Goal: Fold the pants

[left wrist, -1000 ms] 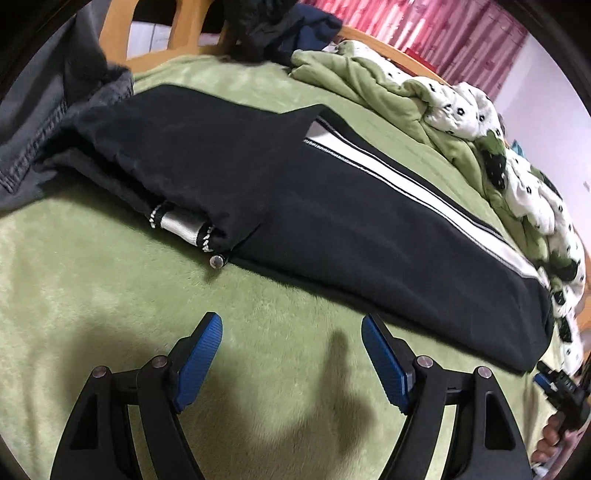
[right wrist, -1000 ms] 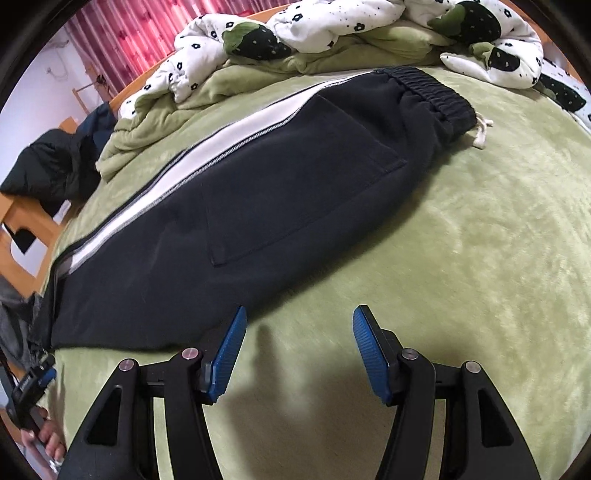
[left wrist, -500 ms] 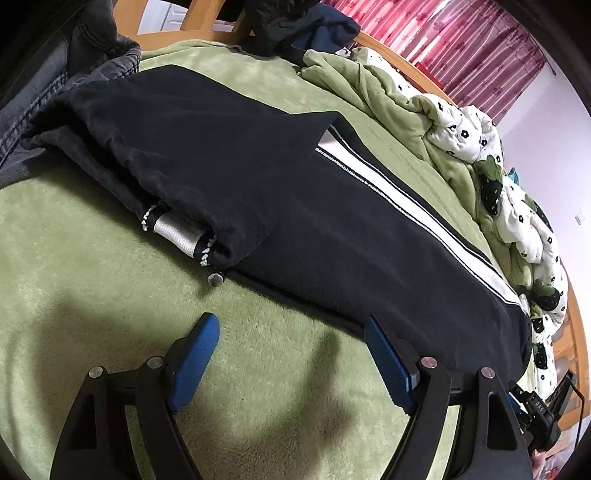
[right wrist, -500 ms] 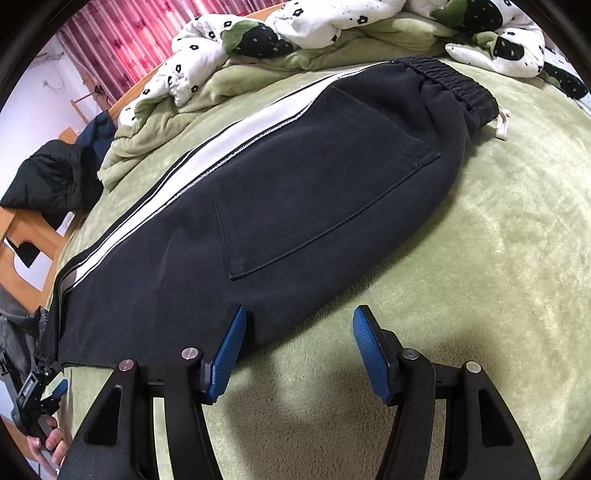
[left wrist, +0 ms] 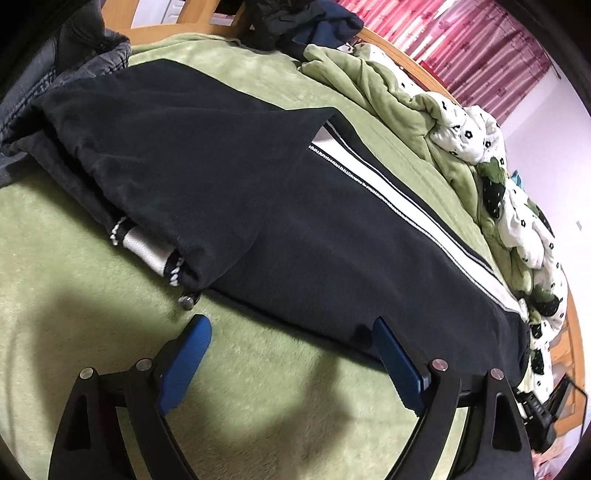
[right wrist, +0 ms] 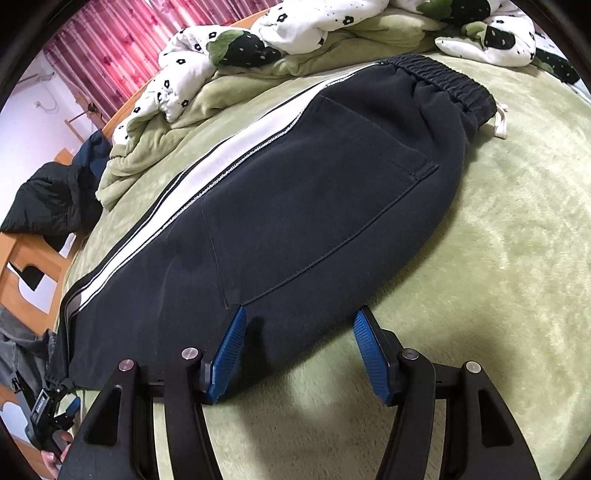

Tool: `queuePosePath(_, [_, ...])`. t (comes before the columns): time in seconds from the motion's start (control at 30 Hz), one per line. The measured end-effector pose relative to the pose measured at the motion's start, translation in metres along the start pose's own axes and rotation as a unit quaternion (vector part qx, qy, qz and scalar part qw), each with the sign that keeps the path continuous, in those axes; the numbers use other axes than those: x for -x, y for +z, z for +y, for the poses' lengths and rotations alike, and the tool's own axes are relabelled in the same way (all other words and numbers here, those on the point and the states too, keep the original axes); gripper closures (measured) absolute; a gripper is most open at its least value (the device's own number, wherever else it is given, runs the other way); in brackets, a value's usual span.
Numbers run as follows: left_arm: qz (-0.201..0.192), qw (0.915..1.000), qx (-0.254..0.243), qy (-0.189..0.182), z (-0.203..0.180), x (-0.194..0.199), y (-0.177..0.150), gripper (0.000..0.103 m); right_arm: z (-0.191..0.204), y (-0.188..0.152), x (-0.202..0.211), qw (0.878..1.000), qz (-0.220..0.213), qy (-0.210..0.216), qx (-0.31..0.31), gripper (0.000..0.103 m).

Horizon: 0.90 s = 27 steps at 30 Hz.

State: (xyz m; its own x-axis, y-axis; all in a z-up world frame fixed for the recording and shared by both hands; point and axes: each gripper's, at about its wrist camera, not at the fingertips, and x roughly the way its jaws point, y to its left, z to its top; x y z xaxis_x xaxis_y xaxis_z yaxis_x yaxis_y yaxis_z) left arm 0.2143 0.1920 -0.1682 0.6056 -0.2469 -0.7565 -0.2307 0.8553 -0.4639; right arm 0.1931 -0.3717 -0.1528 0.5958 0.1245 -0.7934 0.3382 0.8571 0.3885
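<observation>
Black pants (left wrist: 303, 229) with a white side stripe lie on the green bed cover (left wrist: 92, 295), legs folded back over themselves at the left. In the right wrist view the pants (right wrist: 295, 206) show a back pocket and the elastic waistband (right wrist: 450, 83) at the far right. My left gripper (left wrist: 291, 328) is open, at the pants' near edge beside the folded cuffs. My right gripper (right wrist: 299, 319) is open, its fingertips at the near edge of the seat, the left finger (right wrist: 231, 338) over the fabric.
A rumpled green and white flowered quilt (right wrist: 280, 40) lies along the far side of the bed. Grey jeans (left wrist: 55, 85) and dark clothes (left wrist: 306, 26) lie near the wooden bed frame (right wrist: 33, 254). Red curtains (left wrist: 461, 48) hang behind.
Both grippers have moved forward to the near edge of the pants. Both stay open. The pants have not moved.
</observation>
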Motion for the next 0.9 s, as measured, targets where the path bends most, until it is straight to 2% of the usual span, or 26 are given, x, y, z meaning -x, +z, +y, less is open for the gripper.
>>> queuePosePath(0.3, [-0.007, 0.9992, 0.036, -0.02, 0.002, -0.011, 0.011, 0.011, 0.011, 0.005, -0.015, 1.0, 0.0, -0.012, 0.007, 0.04])
queuePosePath(0.57, [-0.028, 0.9995, 0.01, 0.012, -0.011, -0.017, 0.007, 0.007, 0.013, 0.011, -0.022, 1.0, -0.007, -0.023, 0.009, 0.04])
queuePosePath(0.7, [-0.036, 0.9992, 0.017, 0.0, -0.01, -0.015, 0.008, 0.008, 0.016, 0.015, -0.026, 0.999, -0.013, -0.033, 0.009, 0.04])
queuePosePath(0.73, [-0.039, 0.999, 0.022, -0.003, -0.009, -0.013, 0.008, 0.018, 0.017, 0.015, -0.027, 0.999, -0.014, -0.036, 0.01, 0.047])
queuePosePath(0.77, [-0.044, 0.9986, 0.028, 0.003, -0.006, -0.011, 0.007, 0.026, 0.018, 0.015, -0.027, 0.999, -0.019, -0.044, 0.012, 0.059])
queuePosePath(0.83, [-0.046, 0.9984, 0.026, 0.021, -0.005, -0.01, 0.006, 0.048, 0.019, 0.015, -0.026, 0.998, -0.029, -0.058, 0.018, 0.073])
queuePosePath(0.9, [-0.049, 0.9983, 0.018, 0.028, -0.003, -0.008, 0.005, 0.061, 0.015, 0.014, -0.023, 0.998, -0.033, -0.053, 0.012, 0.081])
